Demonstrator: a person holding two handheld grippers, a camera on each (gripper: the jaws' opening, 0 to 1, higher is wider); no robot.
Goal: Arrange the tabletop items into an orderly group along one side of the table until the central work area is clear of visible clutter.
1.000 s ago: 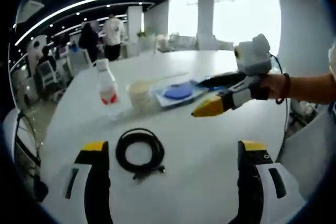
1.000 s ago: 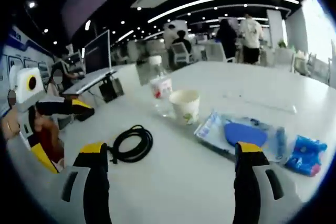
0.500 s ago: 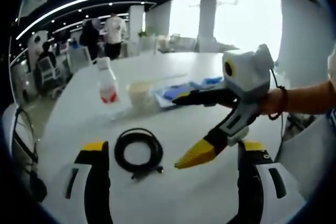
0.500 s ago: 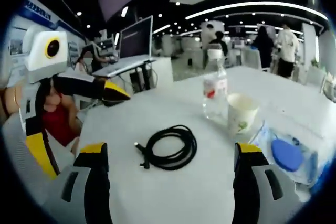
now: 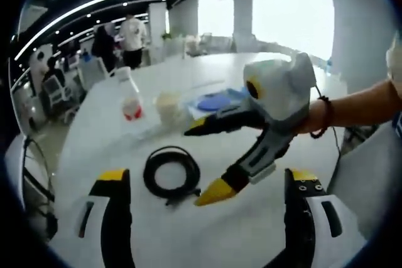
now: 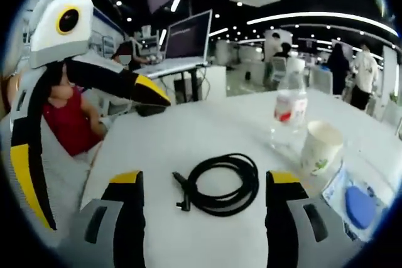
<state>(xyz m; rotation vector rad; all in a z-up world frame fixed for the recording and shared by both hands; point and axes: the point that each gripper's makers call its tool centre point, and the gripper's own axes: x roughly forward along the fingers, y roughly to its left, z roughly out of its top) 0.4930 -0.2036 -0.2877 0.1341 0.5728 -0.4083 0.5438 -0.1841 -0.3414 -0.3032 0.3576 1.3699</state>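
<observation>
The right gripper (image 6: 200, 183) has its jaws spread wide around nothing, the coiled black cable (image 6: 221, 184) lying on the white table (image 6: 188, 139) at lower centre between them. The left gripper (image 5: 204, 183) is also spread and holds nothing. In the left gripper view, the right gripper's yellow tip sits just beside the cable (image 5: 171, 174).

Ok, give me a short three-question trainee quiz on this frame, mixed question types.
1. True or false: the coiled black cable lies on the white table between the right gripper's jaws.
2. Which stands nearer the cable: (A) the clear plastic bottle with the red label, (B) the flat blue disc in the clear packet?
3. Fill in: beside the bottle stands a white paper ___.

Key: 1 true; 2 A; 3 cup.
</observation>
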